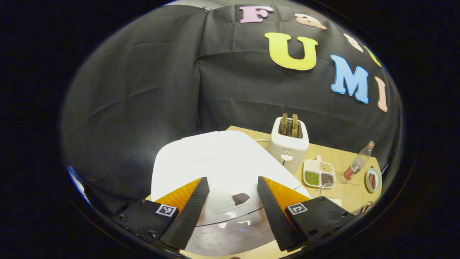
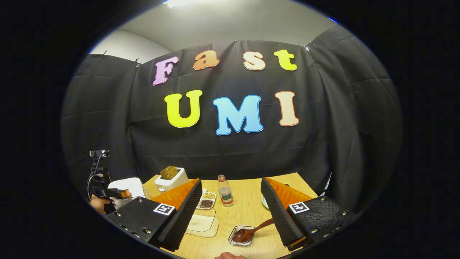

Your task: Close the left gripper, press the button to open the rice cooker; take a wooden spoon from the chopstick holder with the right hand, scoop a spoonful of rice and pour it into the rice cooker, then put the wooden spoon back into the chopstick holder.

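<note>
1. The left gripper (image 1: pixel 233 187) is hovering with its fingers spread wide over the white rice cooker (image 1: pixel 219 162), whose closed lid is lying between and beyond them (dark button (image 1: pixel 240 198) in the gap).
2. The right gripper (image 2: pixel 230 190) is gaping wide, holding nothing.
3. The wooden spoon (image 2: pixel 251 232) is resting in a small glass dish (image 2: pixel 241 240), low between the fingers, its handle nearing the right-side finger.

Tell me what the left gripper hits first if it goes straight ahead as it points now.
Most likely the rice cooker: the open left gripper hangs over its closed lid, the dark button between its fingers. Depth is unclear.
</note>
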A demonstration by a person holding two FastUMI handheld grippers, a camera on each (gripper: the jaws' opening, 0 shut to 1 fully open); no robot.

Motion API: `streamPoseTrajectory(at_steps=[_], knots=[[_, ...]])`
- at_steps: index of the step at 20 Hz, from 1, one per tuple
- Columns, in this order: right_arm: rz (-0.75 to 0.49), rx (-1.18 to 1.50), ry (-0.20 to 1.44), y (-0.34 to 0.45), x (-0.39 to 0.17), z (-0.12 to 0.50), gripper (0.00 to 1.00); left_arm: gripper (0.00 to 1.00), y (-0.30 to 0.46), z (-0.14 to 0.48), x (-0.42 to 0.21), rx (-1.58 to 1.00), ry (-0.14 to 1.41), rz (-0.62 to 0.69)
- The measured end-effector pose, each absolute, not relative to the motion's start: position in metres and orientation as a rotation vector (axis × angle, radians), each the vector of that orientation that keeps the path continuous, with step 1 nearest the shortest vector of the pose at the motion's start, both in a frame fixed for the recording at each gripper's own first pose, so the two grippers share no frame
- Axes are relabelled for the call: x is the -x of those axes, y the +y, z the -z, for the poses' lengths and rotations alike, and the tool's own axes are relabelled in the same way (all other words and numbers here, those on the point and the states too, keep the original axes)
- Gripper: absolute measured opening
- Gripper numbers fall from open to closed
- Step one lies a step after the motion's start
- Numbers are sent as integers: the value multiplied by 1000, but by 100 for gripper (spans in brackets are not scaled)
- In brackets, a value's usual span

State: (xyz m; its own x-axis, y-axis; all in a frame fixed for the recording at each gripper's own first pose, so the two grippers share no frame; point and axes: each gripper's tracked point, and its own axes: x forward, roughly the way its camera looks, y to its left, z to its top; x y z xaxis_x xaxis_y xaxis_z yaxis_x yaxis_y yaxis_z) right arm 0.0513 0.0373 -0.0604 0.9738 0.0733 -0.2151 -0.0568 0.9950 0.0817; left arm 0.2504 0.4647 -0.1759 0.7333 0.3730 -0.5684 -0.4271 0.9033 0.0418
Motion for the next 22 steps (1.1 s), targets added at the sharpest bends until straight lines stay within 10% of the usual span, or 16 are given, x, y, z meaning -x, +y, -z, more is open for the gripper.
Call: streamPoseTrajectory(at_steps=[9,22], knots=[[-66,-85,209,28,-47,57,100,94,459,169,-250,83,594,-414],[-22,-94,86,-6,-50,15,99,94,300,-35,-228,76,145,-149]])
